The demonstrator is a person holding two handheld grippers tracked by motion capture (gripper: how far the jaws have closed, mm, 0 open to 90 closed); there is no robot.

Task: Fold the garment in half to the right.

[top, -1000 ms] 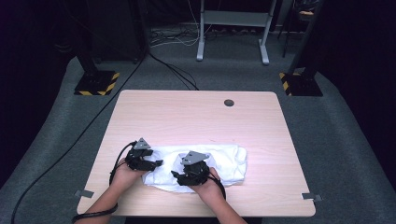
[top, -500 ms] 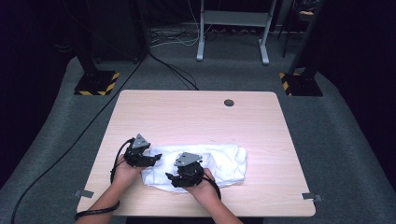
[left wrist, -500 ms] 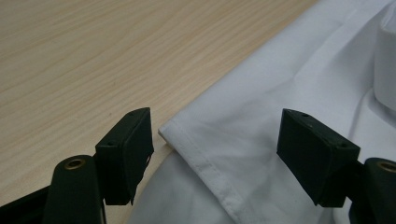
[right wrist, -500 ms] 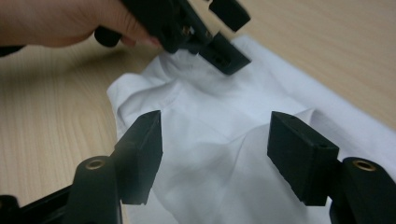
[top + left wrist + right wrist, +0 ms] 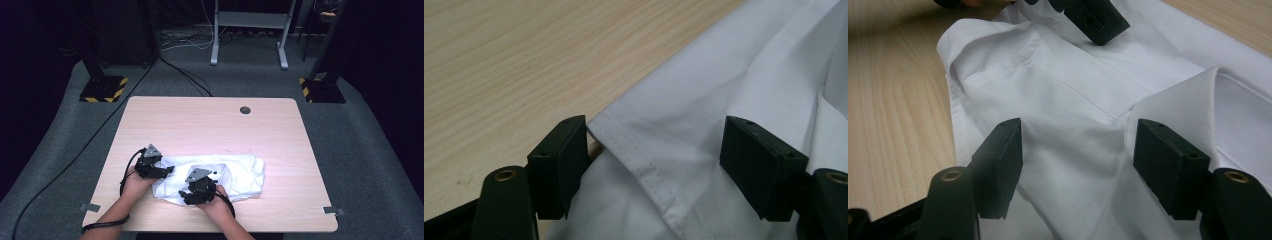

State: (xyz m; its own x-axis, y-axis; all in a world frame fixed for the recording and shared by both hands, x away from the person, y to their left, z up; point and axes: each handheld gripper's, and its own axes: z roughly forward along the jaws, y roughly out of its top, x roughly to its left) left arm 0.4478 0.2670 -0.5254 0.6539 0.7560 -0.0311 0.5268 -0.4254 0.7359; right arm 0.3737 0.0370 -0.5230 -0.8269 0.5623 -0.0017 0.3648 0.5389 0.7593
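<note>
A crumpled white shirt lies on the near half of the wooden table. My left gripper rests at the shirt's left edge. Its jaws stand open around a stitched hem corner of the white shirt. My right gripper sits over the shirt's near left part, pointing left. It is open too, with a raised fold of the white shirt between its jaws. One jaw of the left gripper shows at the top of the right gripper view.
A dark round grommet sits near the table's far edge. Tape marks lie at the near corners. Beyond the table are stand bases with yellow-black stripes, cables and a grey frame.
My right gripper has slid left and nearer along the shirt's front edge. My left gripper has stayed at the shirt's left edge.
</note>
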